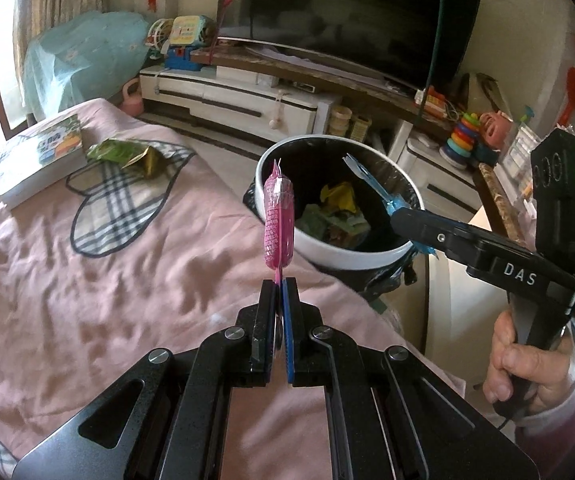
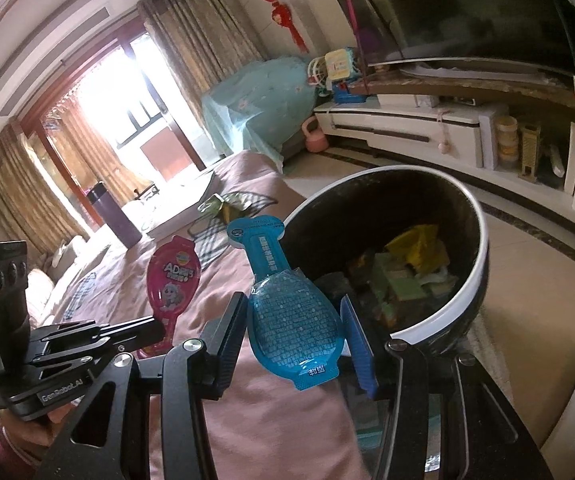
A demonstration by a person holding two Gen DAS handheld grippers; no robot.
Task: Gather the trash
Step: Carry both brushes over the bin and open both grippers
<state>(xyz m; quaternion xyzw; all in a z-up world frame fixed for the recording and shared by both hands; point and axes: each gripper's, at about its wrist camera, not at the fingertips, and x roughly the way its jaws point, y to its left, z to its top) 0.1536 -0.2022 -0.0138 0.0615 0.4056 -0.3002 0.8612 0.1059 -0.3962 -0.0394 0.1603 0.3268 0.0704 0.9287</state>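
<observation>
My left gripper is shut on the bottom edge of a pink spoon-shaped packet, which stands upright above the pink bedspread, just left of the bin. The right gripper is shut on a blue spoon-shaped packet, its pads pressing on the packet's two sides. That packet's narrow end reaches over the rim of the white bin with a black liner. The left wrist view shows the right gripper holding the blue packet over the bin. The right wrist view shows the pink packet in the left gripper.
The bin holds yellow and green wrappers. A green wrapper and a book lie on the bedspread. A purple bottle stands farther back. A TV cabinet with toys runs behind the bin.
</observation>
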